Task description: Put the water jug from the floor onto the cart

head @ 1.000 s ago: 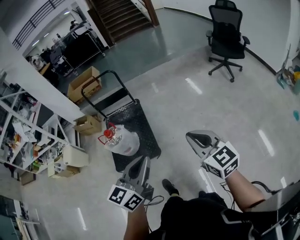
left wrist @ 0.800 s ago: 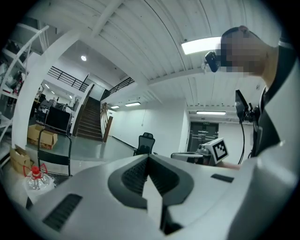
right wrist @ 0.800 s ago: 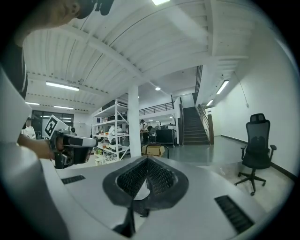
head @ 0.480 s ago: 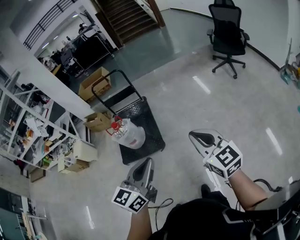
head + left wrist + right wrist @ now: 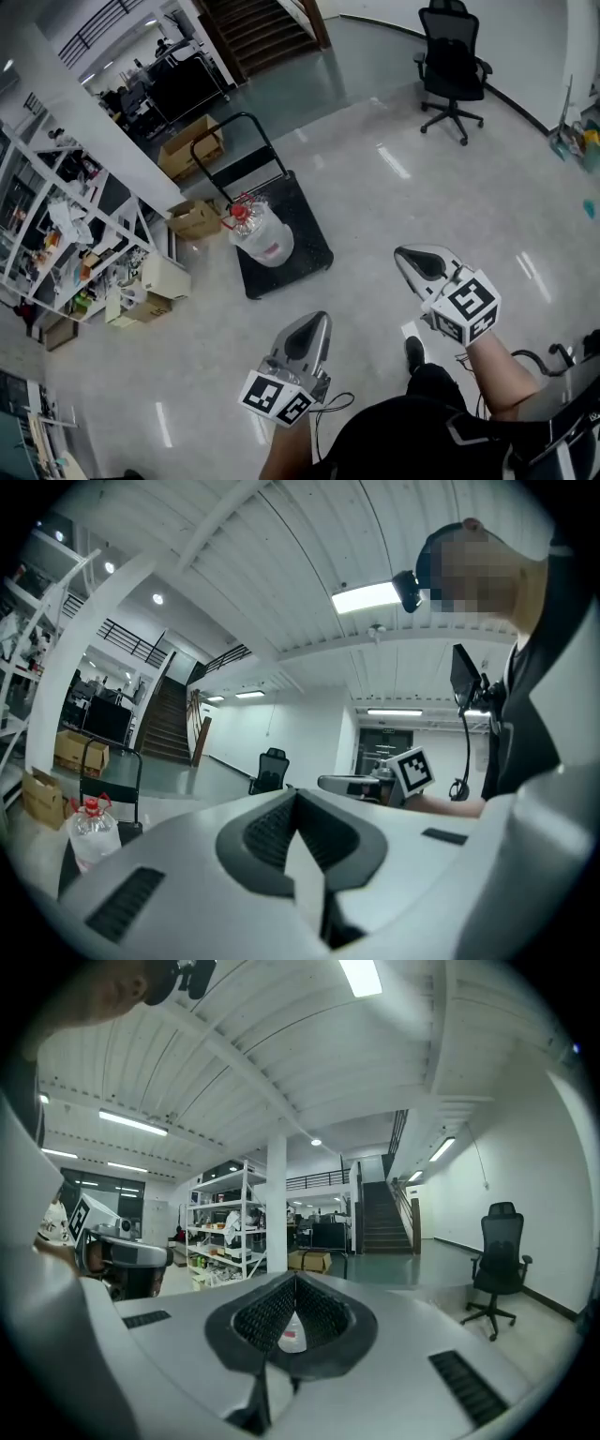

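Grey polished floor (image 5: 394, 187), glossy, streaked with reflections of the ceiling lights. Black flat cart (image 5: 314, 248) parked near a white wall (image 5: 94, 131), push handle (image 5: 220, 150) on the side toward the stairs (image 5: 258, 28). Water jug (image 5: 263, 240) upright on the cart's deck, toward its left edge, red cap on top; off the floor. Cardboard box (image 5: 194, 219) just beside the cart, a bigger one past the handle. White shelving (image 5: 56, 225) crowded with clutter along the left. Black office chair (image 5: 453, 66) well apart, at upper right.

Left gripper (image 5: 317, 323) with jaws pressed together, nothing between them; held level, well short of the cart. Right gripper (image 5: 408, 255) likewise closed and empty, beside the left one, over bare floor. Dark shoe (image 5: 414, 354) low between the two.
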